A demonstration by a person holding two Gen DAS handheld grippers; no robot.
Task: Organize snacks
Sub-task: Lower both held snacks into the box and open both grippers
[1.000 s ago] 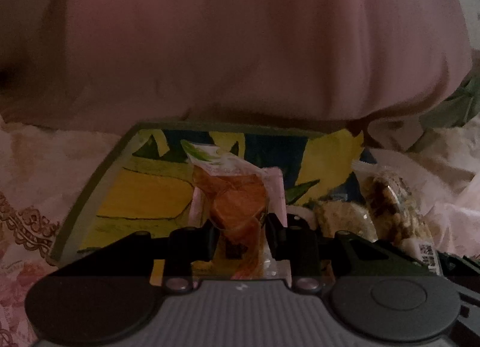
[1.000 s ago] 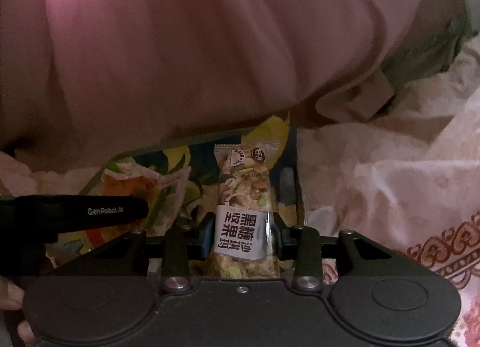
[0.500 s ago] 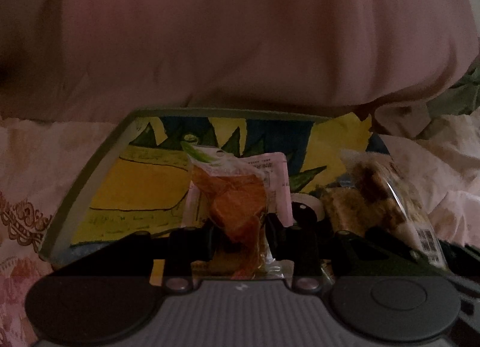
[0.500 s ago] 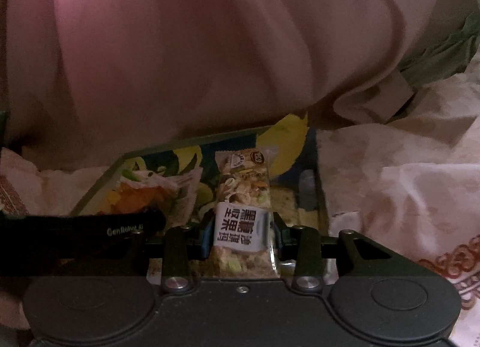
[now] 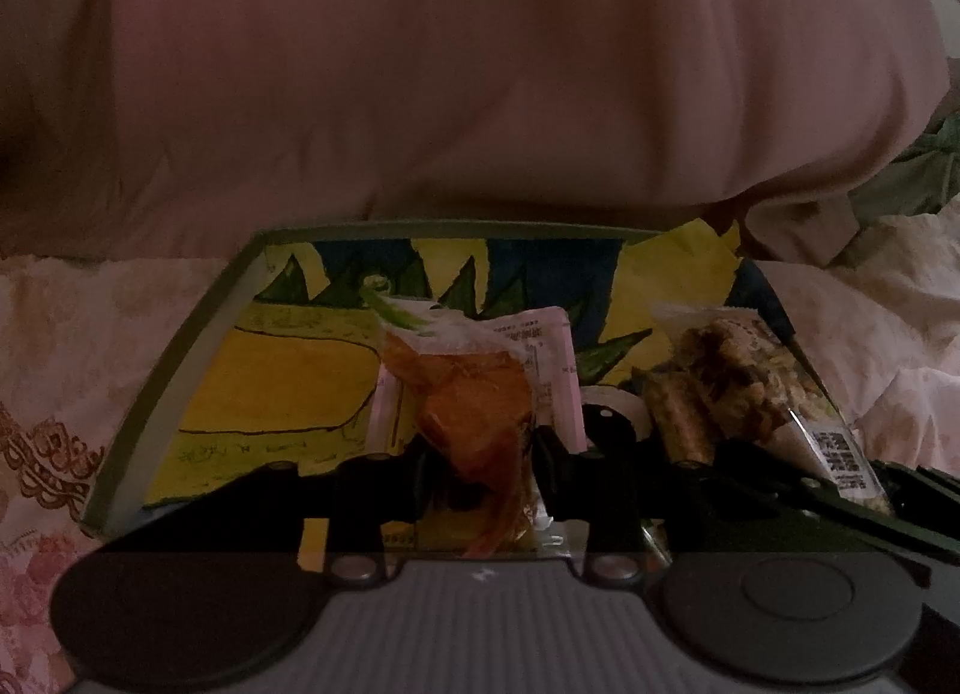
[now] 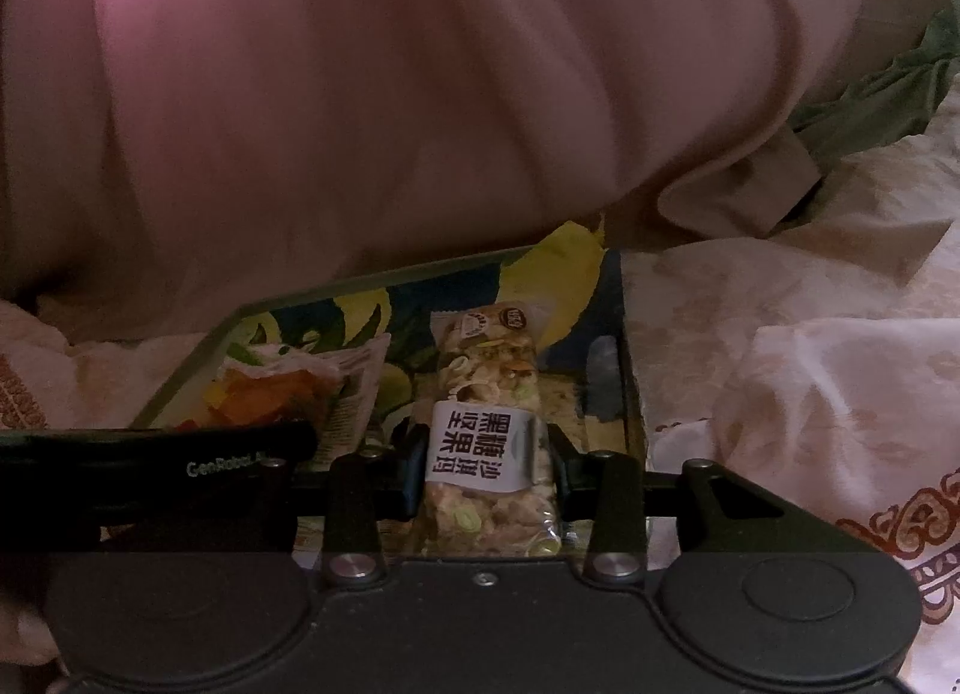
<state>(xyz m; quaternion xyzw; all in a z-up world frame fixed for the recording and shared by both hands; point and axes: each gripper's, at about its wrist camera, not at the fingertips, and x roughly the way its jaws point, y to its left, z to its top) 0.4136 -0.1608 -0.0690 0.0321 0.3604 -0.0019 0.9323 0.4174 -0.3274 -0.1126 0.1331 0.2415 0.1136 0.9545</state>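
Left jaws: the left gripper (image 5: 480, 454) is clamped on a clear packet of orange dried snack (image 5: 474, 394), which stands up between its black fingers (image 5: 555, 454).
Right jaws: the right gripper (image 6: 486, 466) is clamped on a clear-wrapped nut bar with a white label of dark characters (image 6: 489, 430).
Placement: both packets are held over a shallow tray with a grey-green rim and a yellow, green and blue leaf print (image 5: 174, 358), side by side, the nut bar to the right of the orange packet.
Beneath: pale floral bedding (image 6: 810, 370) lies around the tray.
Beyond: a pink quilt (image 5: 480, 63) rises behind the tray's far rim.
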